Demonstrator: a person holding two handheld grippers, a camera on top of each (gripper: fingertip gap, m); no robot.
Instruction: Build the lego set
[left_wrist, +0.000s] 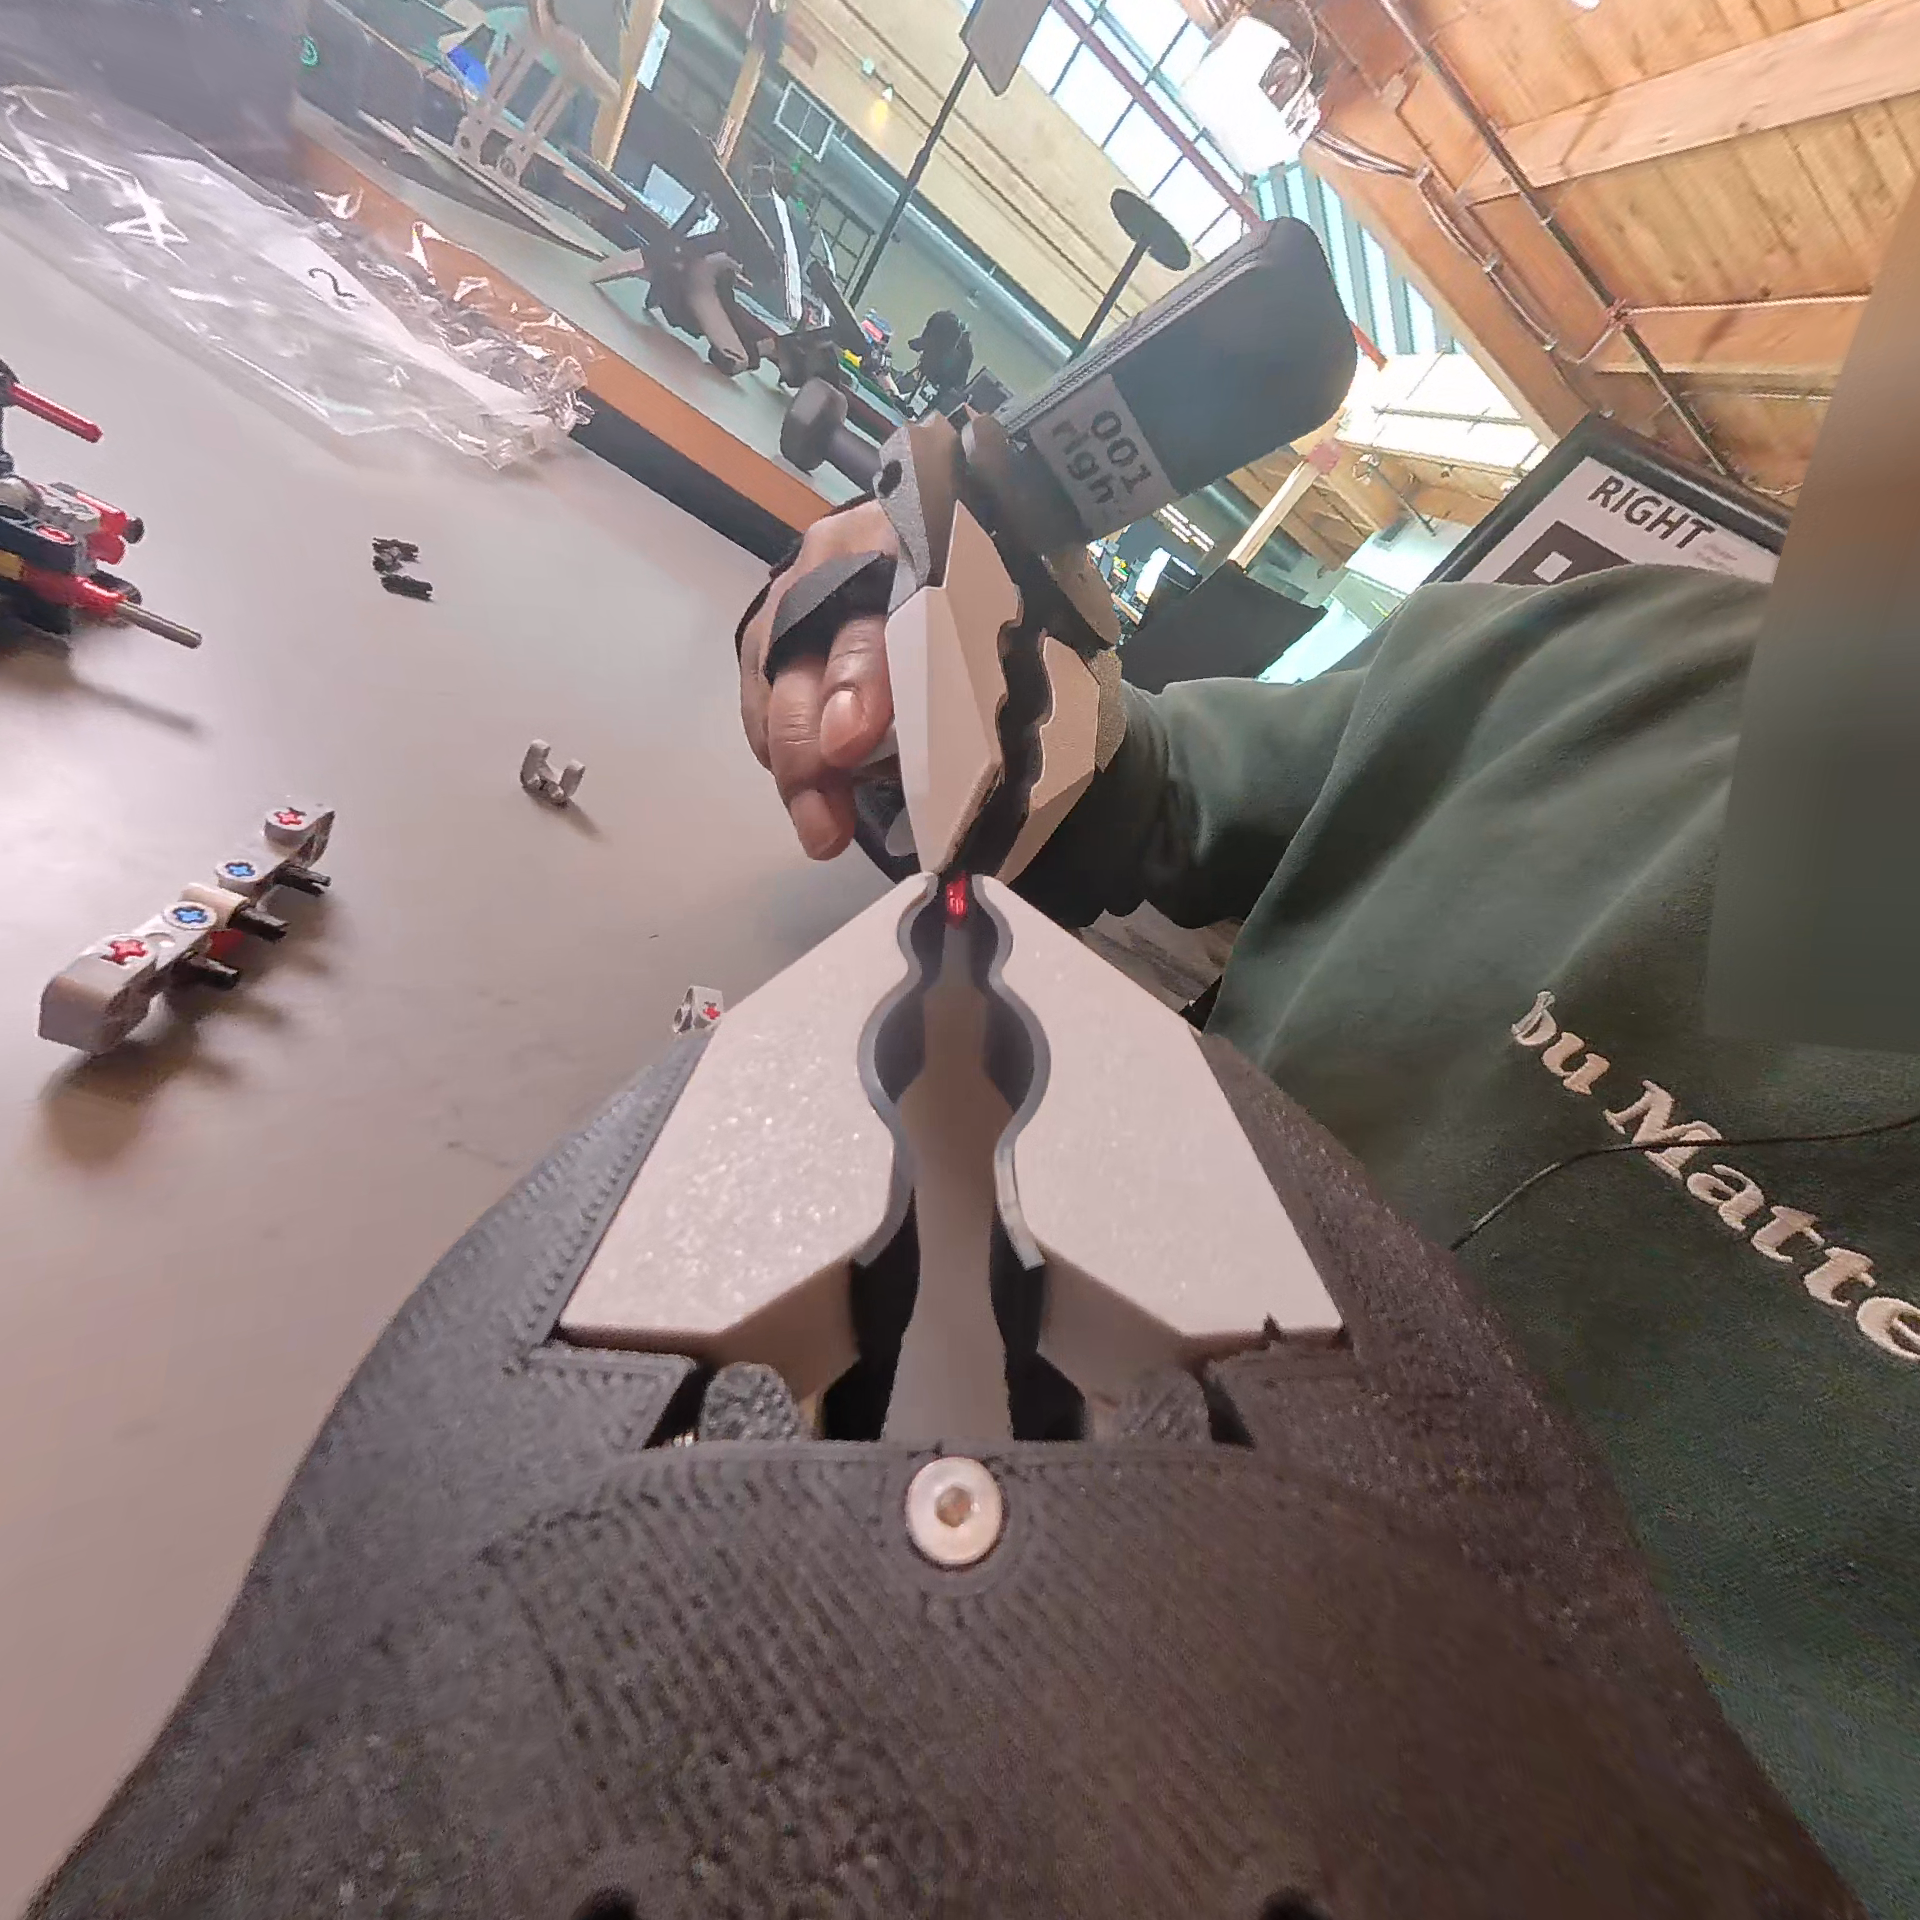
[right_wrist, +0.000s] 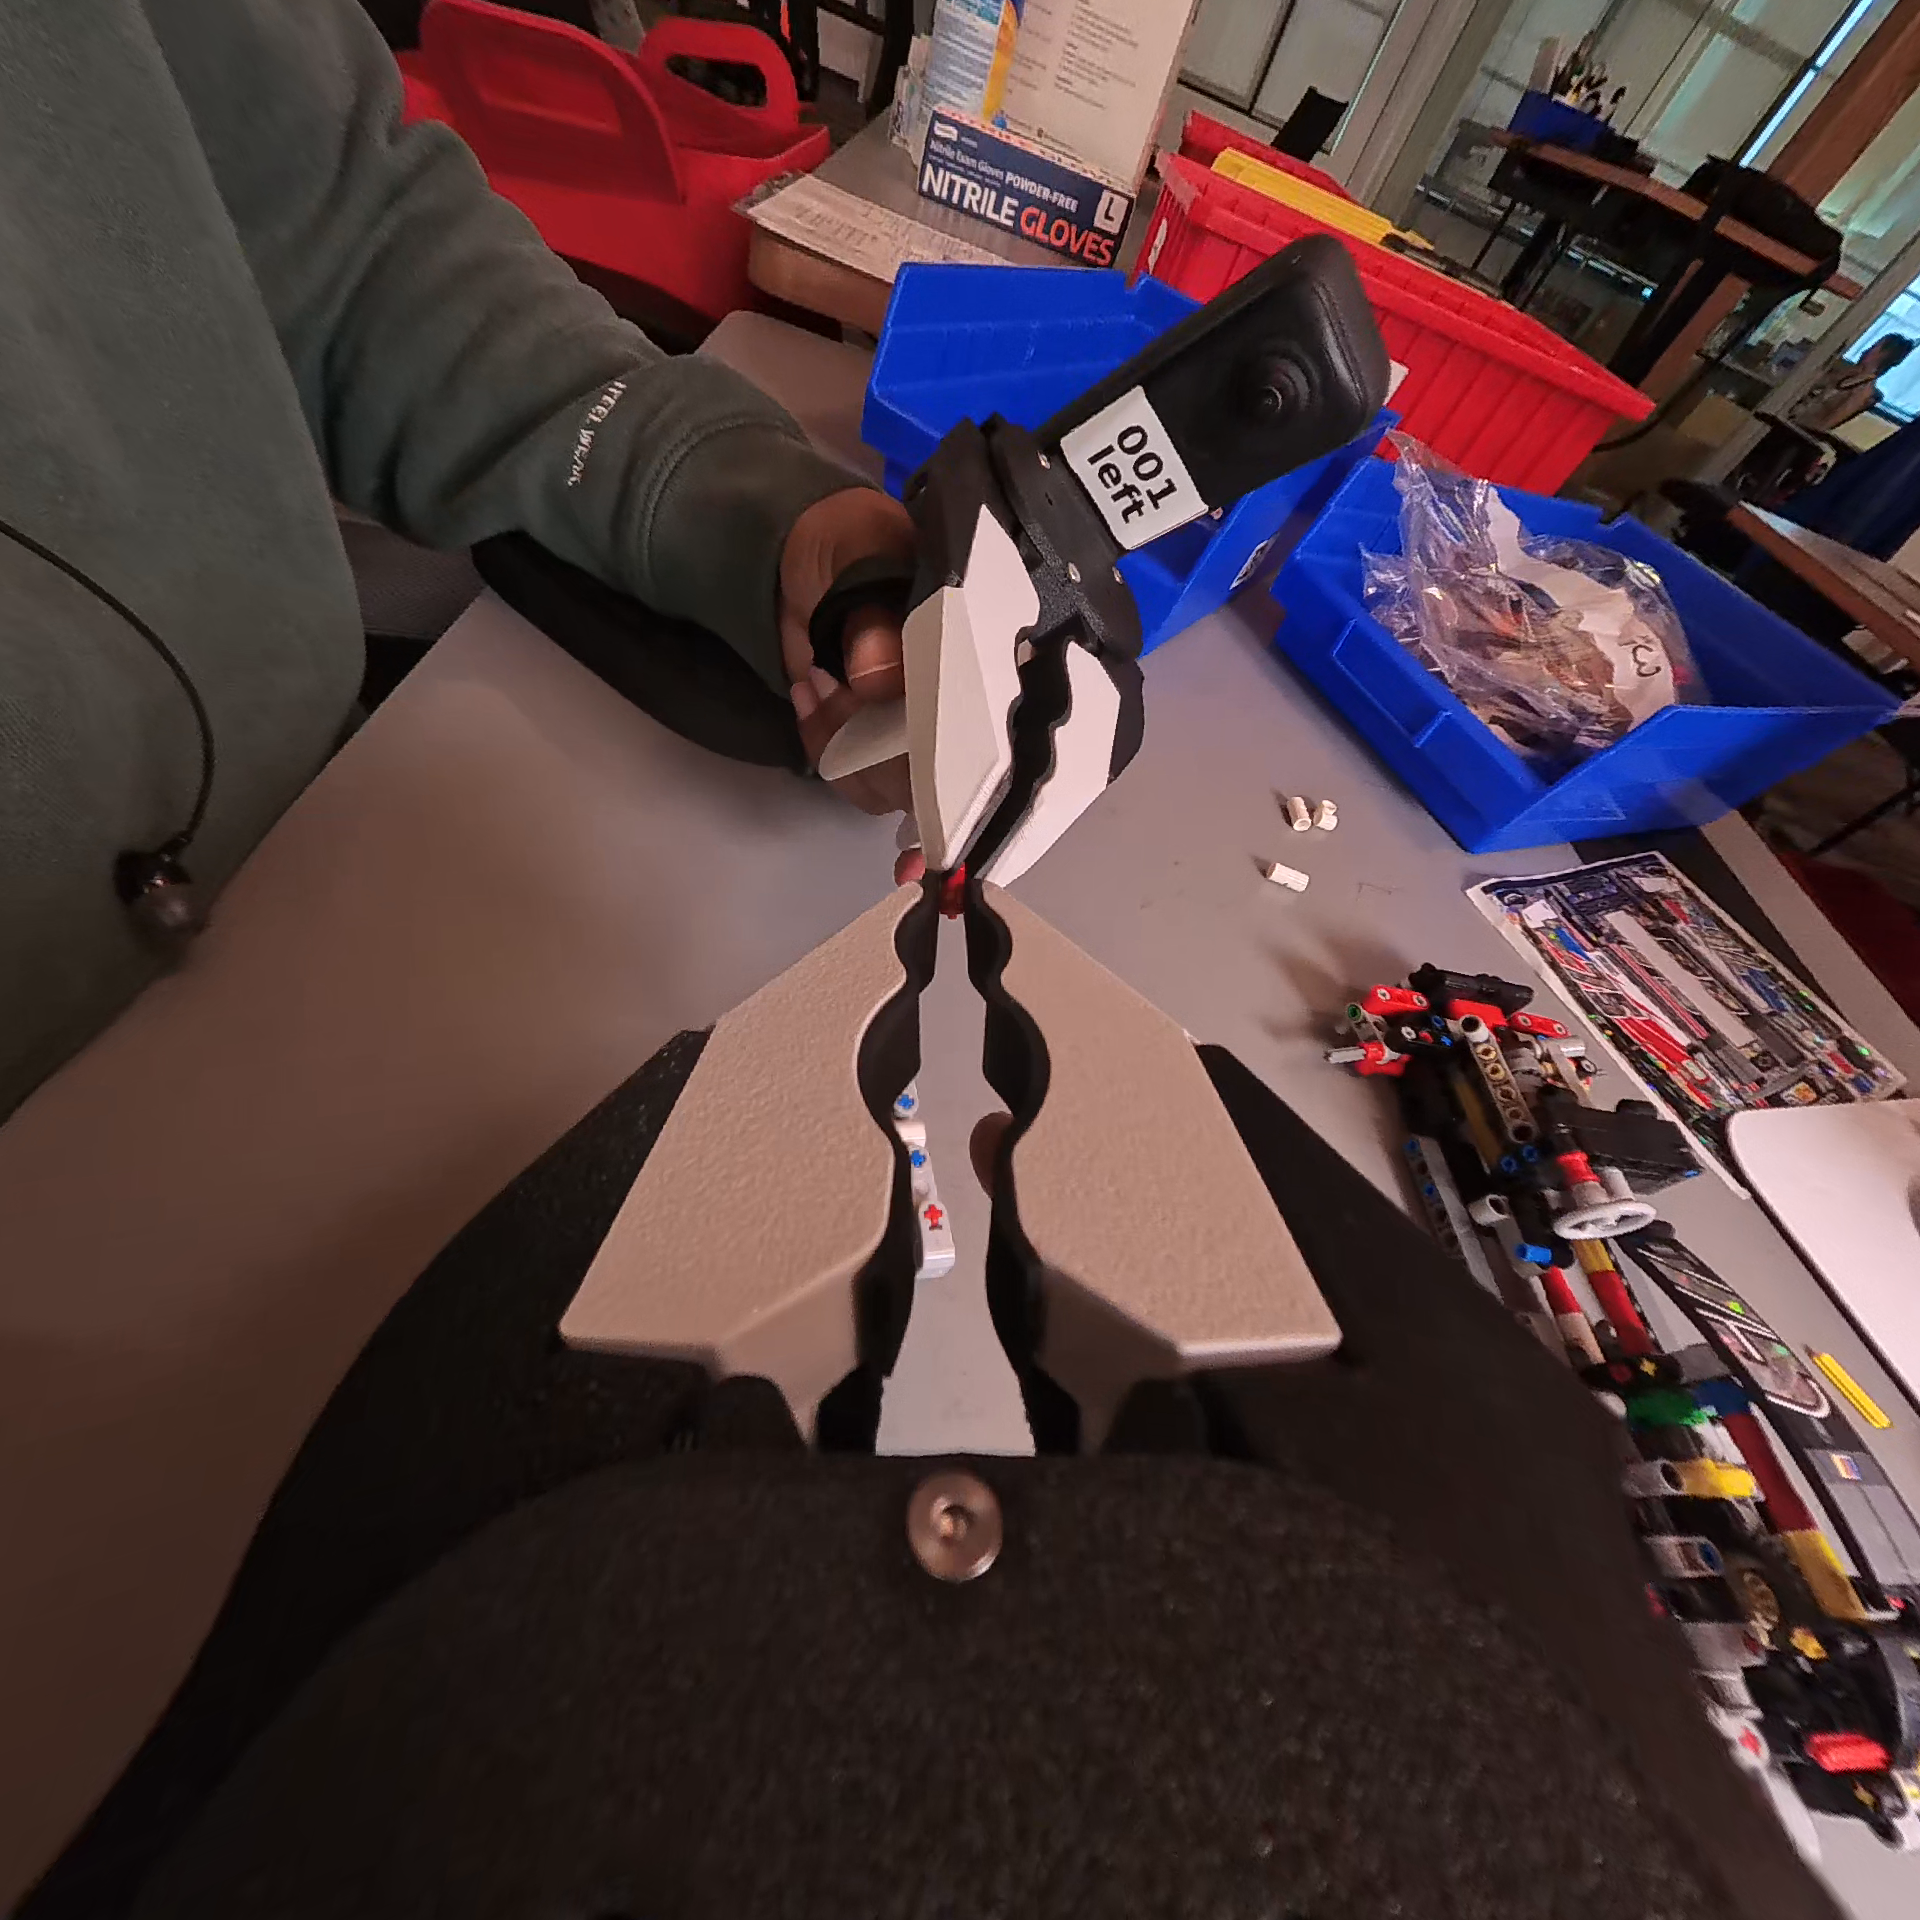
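Left wrist view shows the left gripper (left_wrist: 954, 902) and right gripper (left_wrist: 940, 871) meeting tip to tip above the table (left_wrist: 436, 727), both pinched onto 1 small red lego piece (left_wrist: 955, 900). A grey lego beam (left_wrist: 187, 925) lies below them. The part-built lego car (right_wrist: 1579, 1174) sits toward the table's far edge.
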